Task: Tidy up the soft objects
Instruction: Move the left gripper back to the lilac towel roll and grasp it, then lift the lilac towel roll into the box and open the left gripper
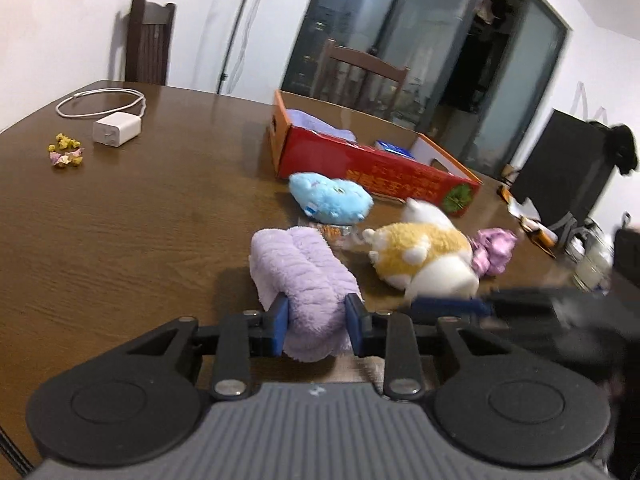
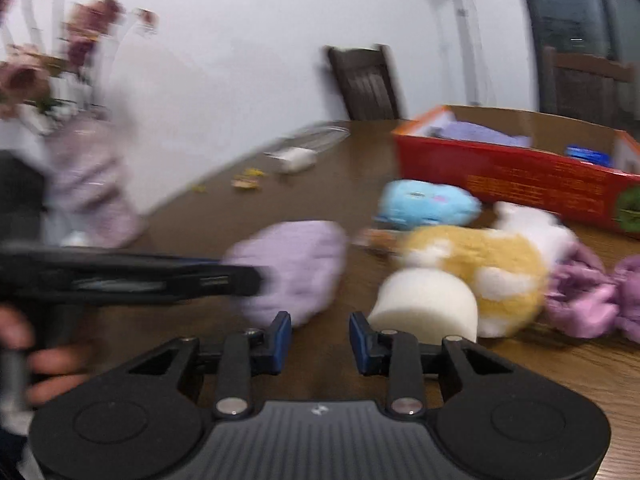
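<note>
lilac towel (image 1: 298, 280) pinched, bare table (image 1: 120, 220) leftward.

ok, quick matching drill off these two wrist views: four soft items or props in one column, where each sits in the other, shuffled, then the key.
Things:
1. lilac towel
2. blue plush
3. white charger
4. folded purple cloth

Places:
A. inside the red box
B. between the left gripper pads
C. on the table just in front of the box
D. far table edge, beside its coiled cable

Pairs: 1-B, 2-C, 3-D, 4-A
</note>
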Action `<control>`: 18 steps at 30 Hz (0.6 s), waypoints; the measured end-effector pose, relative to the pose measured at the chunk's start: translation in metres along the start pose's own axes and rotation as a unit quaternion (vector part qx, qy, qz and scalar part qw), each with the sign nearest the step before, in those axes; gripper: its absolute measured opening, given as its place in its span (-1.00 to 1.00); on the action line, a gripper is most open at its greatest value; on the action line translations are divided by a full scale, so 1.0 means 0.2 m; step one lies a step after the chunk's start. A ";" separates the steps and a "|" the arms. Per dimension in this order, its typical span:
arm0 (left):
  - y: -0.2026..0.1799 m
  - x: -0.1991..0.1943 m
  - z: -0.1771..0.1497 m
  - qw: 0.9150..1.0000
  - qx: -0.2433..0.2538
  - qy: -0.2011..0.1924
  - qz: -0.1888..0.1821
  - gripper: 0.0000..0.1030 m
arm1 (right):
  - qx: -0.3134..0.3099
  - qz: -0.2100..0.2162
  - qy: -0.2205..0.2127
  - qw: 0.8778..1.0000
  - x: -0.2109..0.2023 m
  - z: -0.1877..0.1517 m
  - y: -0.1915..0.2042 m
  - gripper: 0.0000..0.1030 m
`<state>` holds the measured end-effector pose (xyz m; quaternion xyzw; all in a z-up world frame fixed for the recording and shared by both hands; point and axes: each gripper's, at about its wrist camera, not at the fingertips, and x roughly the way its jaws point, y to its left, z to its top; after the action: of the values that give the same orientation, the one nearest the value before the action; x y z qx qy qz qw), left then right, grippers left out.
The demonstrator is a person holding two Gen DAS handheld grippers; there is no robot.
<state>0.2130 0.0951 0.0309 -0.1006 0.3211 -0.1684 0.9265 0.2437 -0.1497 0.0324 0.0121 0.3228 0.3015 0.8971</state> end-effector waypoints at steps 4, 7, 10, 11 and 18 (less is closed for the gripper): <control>-0.08 -0.03 -0.06 0.997 0.031 -0.001 -0.064 -0.42 | 0.014 -0.071 -0.018 0.997 -0.10 0.00 -0.07 -0.49; -0.18 0.00 -0.10 0.988 0.070 0.015 -0.137 -0.41 | 0.033 -0.110 -0.044 0.992 -0.21 0.00 -0.16 -0.45; -0.24 0.04 -0.14 0.978 0.113 0.034 -0.171 -0.30 | 0.065 -0.060 -0.059 0.994 -0.30 0.01 -0.24 -0.40; -0.25 0.05 -0.14 0.976 0.126 0.043 -0.170 -0.16 | 0.071 -0.034 -0.055 0.995 -0.30 0.02 -0.25 -0.37; -0.15 -0.03 -0.16 0.989 0.114 0.032 -0.087 0.01 | 0.045 0.021 -0.003 0.999 -0.09 0.01 -0.21 -0.43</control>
<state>0.1805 0.0667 0.0192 -0.0161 0.3190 -0.2869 0.9032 0.2565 -0.1932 0.0362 0.0598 0.3330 0.3053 0.8901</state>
